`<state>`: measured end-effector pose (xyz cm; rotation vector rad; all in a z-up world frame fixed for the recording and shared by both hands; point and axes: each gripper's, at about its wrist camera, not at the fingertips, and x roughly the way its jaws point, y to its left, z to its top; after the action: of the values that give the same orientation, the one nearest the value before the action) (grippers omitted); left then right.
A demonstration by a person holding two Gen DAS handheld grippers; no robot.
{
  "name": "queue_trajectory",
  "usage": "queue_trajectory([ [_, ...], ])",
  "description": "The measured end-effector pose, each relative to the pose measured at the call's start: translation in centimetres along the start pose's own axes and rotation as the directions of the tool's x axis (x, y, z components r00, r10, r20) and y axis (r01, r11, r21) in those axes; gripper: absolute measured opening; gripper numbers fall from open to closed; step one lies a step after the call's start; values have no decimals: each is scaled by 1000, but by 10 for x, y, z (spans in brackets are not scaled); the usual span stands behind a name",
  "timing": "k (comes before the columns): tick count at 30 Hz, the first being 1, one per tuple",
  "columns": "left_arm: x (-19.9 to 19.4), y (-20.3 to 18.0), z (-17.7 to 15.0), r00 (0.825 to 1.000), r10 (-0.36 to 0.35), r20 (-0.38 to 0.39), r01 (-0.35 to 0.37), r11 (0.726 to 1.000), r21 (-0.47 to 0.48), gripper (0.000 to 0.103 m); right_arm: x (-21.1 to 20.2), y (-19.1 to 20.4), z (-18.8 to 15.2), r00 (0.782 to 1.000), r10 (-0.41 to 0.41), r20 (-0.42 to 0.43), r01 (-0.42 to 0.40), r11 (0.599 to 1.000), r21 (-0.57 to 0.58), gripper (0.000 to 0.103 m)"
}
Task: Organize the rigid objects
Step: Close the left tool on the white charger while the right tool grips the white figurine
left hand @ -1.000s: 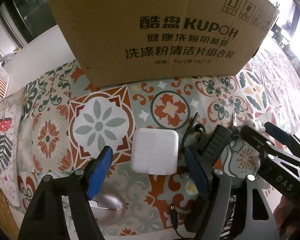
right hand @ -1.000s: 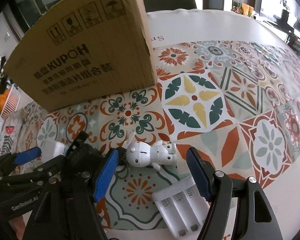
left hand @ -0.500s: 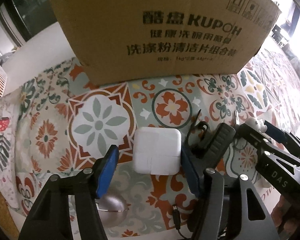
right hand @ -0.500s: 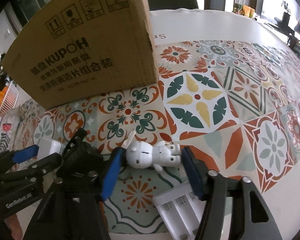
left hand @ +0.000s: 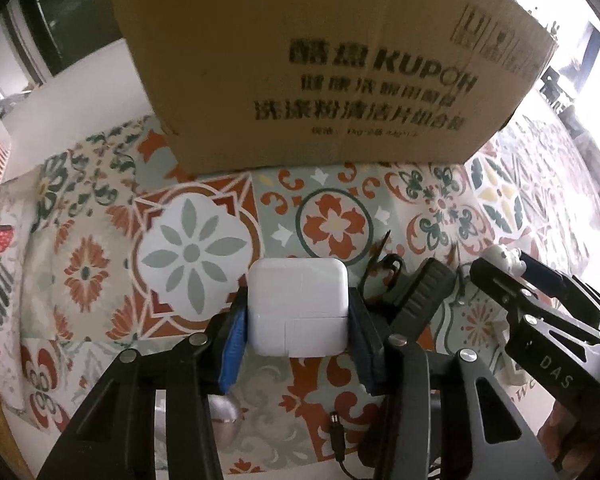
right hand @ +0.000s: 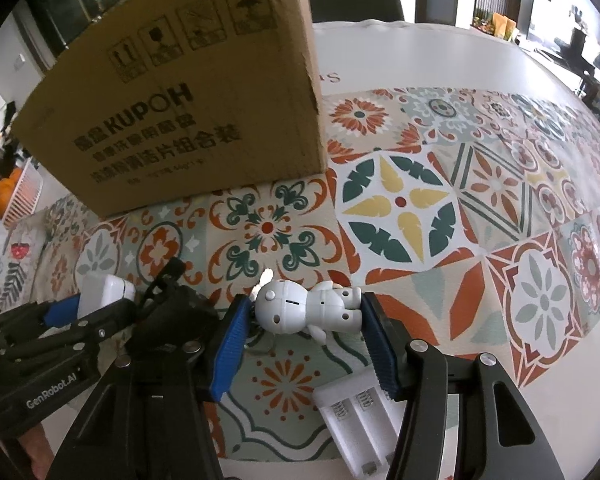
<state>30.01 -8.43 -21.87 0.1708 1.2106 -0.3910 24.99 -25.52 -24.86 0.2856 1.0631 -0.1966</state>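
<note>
In the left wrist view a white square power adapter sits between the blue pads of my left gripper, which is shut on its two sides, just above the patterned cloth. In the right wrist view a small white toy figure lies on its side. My right gripper is shut on it, one pad on the head and the other on the feet. A large brown cardboard box stands just behind both, also in the right wrist view.
A black clip-like object with a cable lies between the two grippers. A white battery holder lies under the right gripper. A silver round object and a black plug lie near the table's front edge. The patterned cloth stretches to the right.
Both grippers went from wide apart to shut: the left on the white adapter, the right on the toy figure. The left gripper moved slightly toward the box.
</note>
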Motion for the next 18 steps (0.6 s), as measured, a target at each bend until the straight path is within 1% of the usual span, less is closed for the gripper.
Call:
queue_trajectory([
  [9,-37,-1,-2,997,-7,80,11,999,-39,45,-35,10,6,998,7,65,-5,999,-38,56],
  [18,-65,-1,-7,989,-3,149,14,997,-73,45,-70,19,13,988,15,152,0,995,-98,56],
])
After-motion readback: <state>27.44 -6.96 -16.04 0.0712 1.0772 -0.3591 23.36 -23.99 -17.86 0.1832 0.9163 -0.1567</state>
